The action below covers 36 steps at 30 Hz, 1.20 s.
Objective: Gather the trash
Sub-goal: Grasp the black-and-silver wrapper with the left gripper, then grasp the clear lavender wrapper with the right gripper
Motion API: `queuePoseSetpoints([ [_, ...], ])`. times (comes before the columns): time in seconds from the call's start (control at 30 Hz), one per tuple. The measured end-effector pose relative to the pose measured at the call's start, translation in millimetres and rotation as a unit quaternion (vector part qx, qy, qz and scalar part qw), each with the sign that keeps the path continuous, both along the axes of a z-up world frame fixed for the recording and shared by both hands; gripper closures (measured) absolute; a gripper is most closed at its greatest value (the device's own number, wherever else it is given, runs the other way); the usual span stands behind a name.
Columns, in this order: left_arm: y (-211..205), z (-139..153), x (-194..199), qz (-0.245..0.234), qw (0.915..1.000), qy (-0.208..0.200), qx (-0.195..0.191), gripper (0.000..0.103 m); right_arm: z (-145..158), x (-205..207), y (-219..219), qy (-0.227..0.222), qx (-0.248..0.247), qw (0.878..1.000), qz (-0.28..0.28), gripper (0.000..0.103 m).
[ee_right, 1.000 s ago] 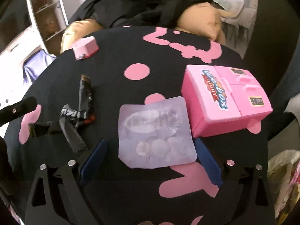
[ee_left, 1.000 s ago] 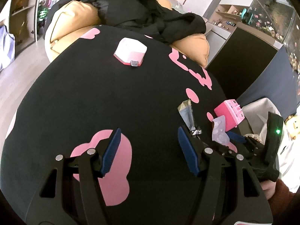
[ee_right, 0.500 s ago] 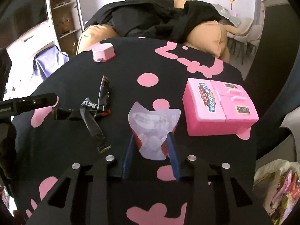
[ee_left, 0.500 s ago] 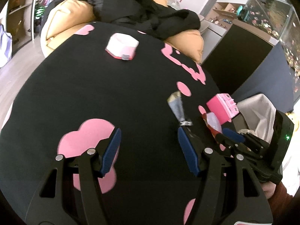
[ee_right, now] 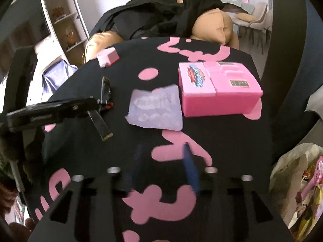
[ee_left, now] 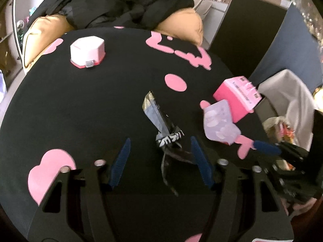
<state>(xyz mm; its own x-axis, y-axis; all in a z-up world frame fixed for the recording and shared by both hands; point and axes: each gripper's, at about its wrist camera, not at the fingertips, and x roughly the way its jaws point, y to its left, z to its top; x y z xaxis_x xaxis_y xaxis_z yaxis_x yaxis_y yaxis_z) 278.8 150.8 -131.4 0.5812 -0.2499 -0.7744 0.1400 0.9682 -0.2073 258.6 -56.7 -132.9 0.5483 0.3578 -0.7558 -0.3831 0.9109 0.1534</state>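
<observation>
A crumpled black wrapper point(ee_left: 161, 119) lies on the black table cloth with pink shapes point(ee_left: 80, 111). My left gripper point(ee_left: 160, 141) straddles its near end. The jaws are closing, and the blue pads stand clear of the wrapper. A pale lilac wrapper point(ee_right: 155, 109) lies flat beside the pink toy fridge point(ee_right: 218, 88). My right gripper point(ee_right: 162, 149) sits just short of it with nothing between the blurred fingers; its jaws are opening. The right wrist view also shows the left gripper's black body point(ee_right: 54, 111) over the black wrapper point(ee_right: 105, 92).
A small pink-and-white box point(ee_left: 87, 50) stands at the table's far left. An open pale bag with colourful trash point(ee_right: 298, 181) hangs off the table's right edge. A tan sofa draped in black clothes point(ee_left: 121, 6) runs behind the table.
My left gripper slid right until the black wrapper lay between its fingers, and its jaws narrowed. My right gripper pinched the lilac wrapper, then let go and drew back; the wrapper lies flat.
</observation>
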Motion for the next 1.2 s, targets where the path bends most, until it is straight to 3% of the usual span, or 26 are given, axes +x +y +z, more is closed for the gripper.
queuePoseSetpoints([
  [0.07, -3, -1, 2, -0.001, 0.9999, -0.007, 0.015, 0.076, -4, 2, -1, 0.009, -0.001, 1.000, 0.002, 0.053],
  [0.13, -2, 0, 1, -0.007, 0.9999, -0.004, 0.006, 0.081, -7, 5, -1, 0.012, 0.010, 1.000, 0.005, 0.049],
  [0.3, 19, 3, -8, 0.013, 0.9999, -0.004, 0.000, 0.082, -8, 21, 17, 0.004, 0.000, 1.000, 0.012, 0.041],
  [0.5, 50, 7, -21, 0.042, 0.9989, -0.004, -0.020, 0.082, -8, 48, 47, -0.025, -0.042, 0.999, 0.008, 0.041],
  [0.97, 71, 5, -34, 0.053, 0.9970, 0.001, -0.055, 0.082, -6, 110, 84, -0.011, -0.052, 0.998, 0.018, 0.025],
  [1.13, 73, 5, -34, 0.054, 0.9966, 0.003, -0.061, 0.082, -3, 132, 90, 0.003, -0.028, 1.000, 0.011, 0.025],
  [1.2, 75, 6, -35, 0.057, 0.9963, 0.003, -0.064, 0.082, -3, 132, 92, -0.005, -0.028, 1.000, 0.013, 0.034],
])
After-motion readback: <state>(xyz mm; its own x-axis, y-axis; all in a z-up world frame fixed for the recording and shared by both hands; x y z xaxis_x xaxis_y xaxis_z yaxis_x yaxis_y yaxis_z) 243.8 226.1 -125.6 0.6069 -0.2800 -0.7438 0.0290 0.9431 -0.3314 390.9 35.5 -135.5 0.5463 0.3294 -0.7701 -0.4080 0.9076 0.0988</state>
